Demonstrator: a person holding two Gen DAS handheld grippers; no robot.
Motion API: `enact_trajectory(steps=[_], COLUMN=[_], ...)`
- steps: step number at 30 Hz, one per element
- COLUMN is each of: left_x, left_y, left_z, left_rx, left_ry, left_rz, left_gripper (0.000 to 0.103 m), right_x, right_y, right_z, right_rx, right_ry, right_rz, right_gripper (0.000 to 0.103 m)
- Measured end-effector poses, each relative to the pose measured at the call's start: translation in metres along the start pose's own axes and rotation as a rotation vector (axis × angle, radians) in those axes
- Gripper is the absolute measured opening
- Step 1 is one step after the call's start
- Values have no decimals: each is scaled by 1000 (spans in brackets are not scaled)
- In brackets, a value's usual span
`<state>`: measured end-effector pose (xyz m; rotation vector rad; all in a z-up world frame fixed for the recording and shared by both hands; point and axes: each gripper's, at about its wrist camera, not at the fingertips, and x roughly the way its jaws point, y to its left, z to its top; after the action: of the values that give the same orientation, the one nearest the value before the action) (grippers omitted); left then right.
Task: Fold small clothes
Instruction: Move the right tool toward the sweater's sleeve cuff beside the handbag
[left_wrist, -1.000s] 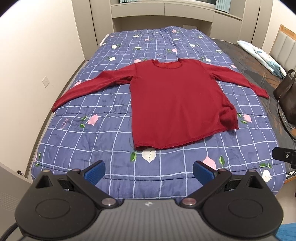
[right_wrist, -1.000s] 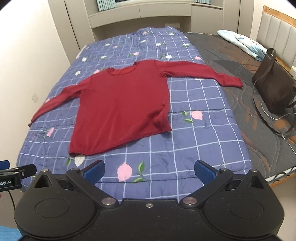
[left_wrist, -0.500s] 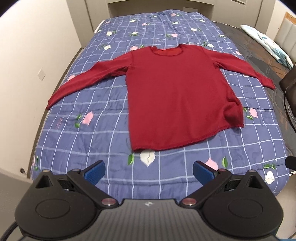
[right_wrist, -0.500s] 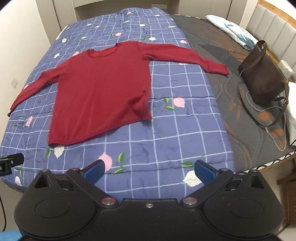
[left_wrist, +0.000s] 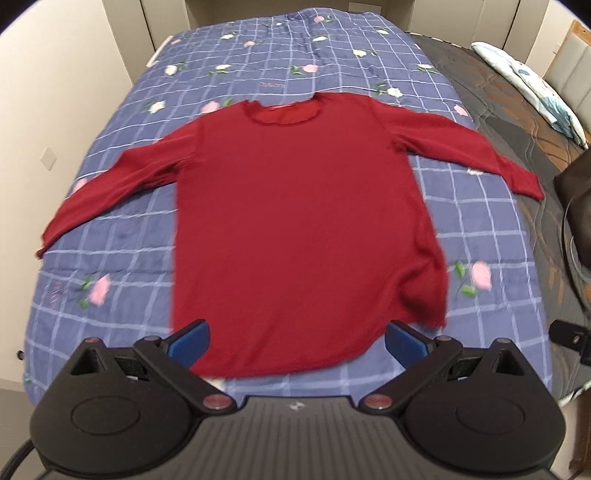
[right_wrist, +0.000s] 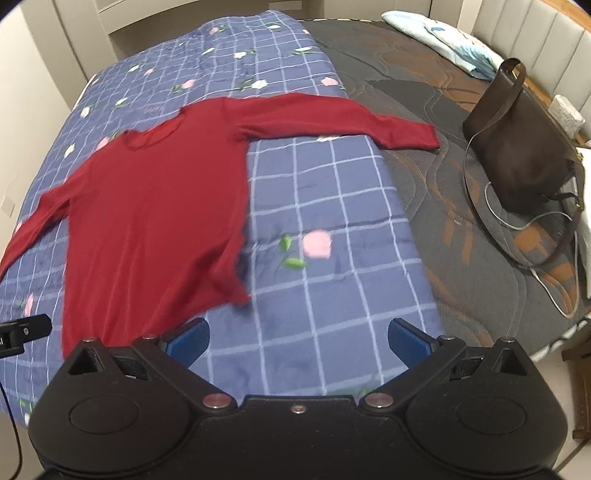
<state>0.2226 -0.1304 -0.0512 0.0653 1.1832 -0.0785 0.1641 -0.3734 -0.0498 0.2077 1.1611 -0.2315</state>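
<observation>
- While the red top (left_wrist: 295, 229) lay flat, sleeves spread, on the checked quilt (left_wrist: 122, 258), we were only approaching; no fold was begun.
- Our left gripper (left_wrist: 297, 338) and right gripper (right_wrist: 297, 338) had jaws wide apart, empty.
- Next, we judged, came gripping the hem.
- Compared with a second earlier, both views sat closer to the top.

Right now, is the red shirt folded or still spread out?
Spread out: the shirt lies flat on the quilt, both sleeves stretched sideways, no fold anywhere.
</observation>
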Motion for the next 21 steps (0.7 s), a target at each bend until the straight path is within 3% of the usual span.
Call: enact_trajectory(steps=[5, 13, 17, 21], left_x=[37, 97, 123, 144], left_y=[-51, -123, -148, -161], left_z=[43, 85, 98, 109], left_rx=[-26, -9, 15, 11], left_ry=[23, 73, 102, 128], left_rz=[-17, 25, 52, 86], left_gripper=[103, 103, 103, 103], right_x=[45, 118, 156, 182], right_y=[-39, -96, -129, -156], right_z=[47, 111, 136, 159], right_rx=[17, 69, 144, 207], right_ry=[49, 88, 49, -52], right_rz=[-15, -14, 45, 92], right_gripper=[103, 103, 103, 103])
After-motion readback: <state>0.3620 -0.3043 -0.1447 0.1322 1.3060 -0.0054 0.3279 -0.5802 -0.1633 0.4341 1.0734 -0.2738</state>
